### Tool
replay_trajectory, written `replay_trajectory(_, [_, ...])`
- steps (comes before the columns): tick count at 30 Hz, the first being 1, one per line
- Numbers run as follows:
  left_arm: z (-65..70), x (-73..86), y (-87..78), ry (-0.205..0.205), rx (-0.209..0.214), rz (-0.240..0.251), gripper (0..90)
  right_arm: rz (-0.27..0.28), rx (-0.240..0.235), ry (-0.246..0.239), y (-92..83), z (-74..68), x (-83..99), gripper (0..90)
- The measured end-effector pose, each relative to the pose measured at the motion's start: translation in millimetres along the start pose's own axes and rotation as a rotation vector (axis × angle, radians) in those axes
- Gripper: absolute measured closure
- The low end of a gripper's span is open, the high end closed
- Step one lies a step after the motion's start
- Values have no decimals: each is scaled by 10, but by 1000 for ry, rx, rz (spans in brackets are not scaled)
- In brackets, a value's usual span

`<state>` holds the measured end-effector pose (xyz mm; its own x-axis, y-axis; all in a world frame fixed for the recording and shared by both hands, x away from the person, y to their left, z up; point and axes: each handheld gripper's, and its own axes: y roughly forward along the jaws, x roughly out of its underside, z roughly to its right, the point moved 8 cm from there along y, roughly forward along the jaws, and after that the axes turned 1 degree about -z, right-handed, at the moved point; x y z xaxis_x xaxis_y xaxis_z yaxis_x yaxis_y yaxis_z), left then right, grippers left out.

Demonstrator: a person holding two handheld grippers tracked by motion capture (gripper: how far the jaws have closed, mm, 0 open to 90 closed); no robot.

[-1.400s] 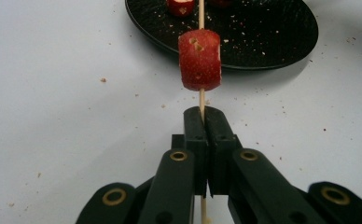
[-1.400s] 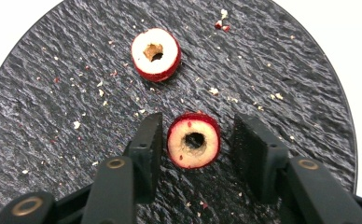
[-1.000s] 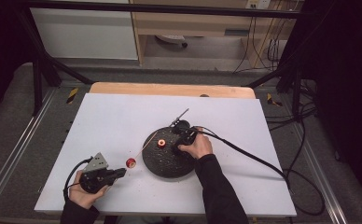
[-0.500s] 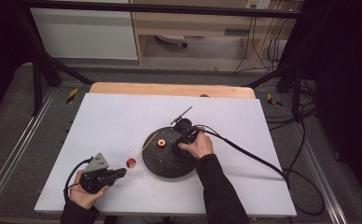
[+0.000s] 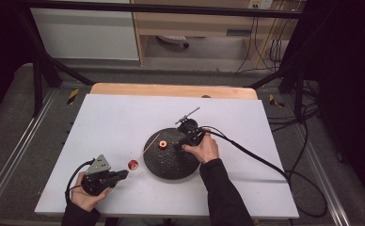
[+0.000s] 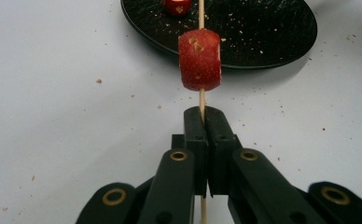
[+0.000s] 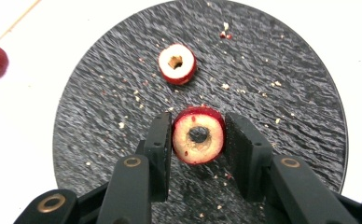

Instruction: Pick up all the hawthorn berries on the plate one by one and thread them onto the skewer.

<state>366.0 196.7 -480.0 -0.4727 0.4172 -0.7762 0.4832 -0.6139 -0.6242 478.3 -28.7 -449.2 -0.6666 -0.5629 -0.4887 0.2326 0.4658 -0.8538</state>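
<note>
Right gripper holds cored slice between pads, above plate, hole facing my camera. Left gripper clamps tight on skewer, one slice already threaded just past jaws. Skewer long axis runs from left gripper toward plate; free tip hangs over plate's left part, near my held slice. I judge next move: line hole with tip. Spare slice lies on plate beyond.
</note>
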Motion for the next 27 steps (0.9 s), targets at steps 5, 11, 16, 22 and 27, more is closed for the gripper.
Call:
replay_trajectory(5, [11, -6, 5, 3, -1, 1, 885, 45, -8, 25, -74, 14, 49, 635])
replay_trajectory(11, [30, -15, 18, 4, -1, 3, 885, 117, -34, 44, -160, 9, 122, 635])
replay_trajectory(16, [48, -23, 26, 3, 2, 7, 885, 181, -59, 63, -201, -6, 167, 635])
replay_trajectory(22, [54, -32, 29, -1, 0, 14, 885, 251, -83, 89, -216, -19, 227, 636])
replay_trajectory(27, [69, -40, 36, -1, 0, 18, 885, 319, -94, 128, -232, 2, 277, 636])
